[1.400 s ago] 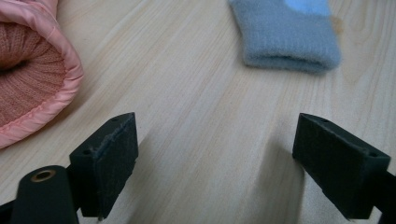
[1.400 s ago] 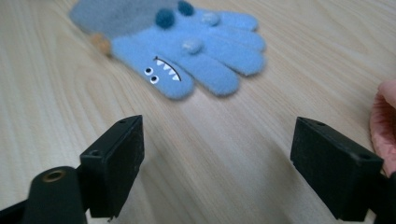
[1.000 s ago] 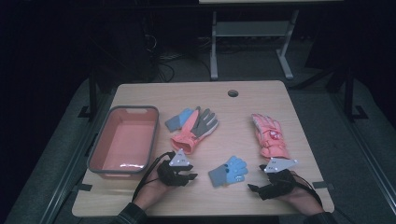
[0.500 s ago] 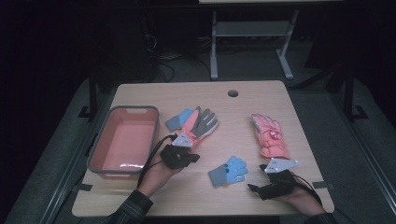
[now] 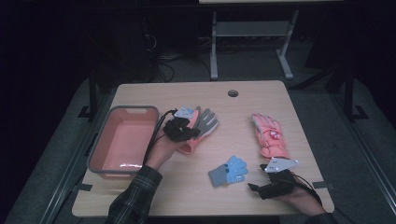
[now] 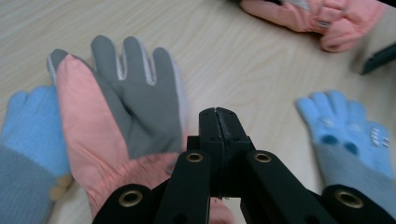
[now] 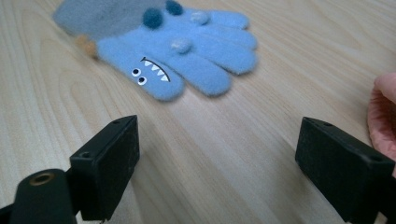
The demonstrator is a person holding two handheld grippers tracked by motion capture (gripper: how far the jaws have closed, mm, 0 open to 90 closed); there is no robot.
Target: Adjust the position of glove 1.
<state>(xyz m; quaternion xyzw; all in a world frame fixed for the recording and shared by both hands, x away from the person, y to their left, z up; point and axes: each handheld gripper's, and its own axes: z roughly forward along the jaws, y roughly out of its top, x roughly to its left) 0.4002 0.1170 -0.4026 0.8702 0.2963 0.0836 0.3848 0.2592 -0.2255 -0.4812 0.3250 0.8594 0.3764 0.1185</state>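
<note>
The left gripper view shows the left claw [image 6: 218,122] closed with nothing between its jaws, over the cuff of the pink and grey glove [image 6: 116,116] (a blue glove [image 6: 25,135] lies partly under it). The right claw [image 7: 215,158] is wide open, empty, near the blue monster glove [image 7: 177,51] on the worktop [image 5: 233,126]. The pink tray [image 5: 109,135] holds nothing.

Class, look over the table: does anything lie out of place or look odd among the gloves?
One thing: the pink-and-grey glove lies partly on top of a blue glove beside the pink tray, not flat on its own. Nothing looks spilled or damaged.
</note>
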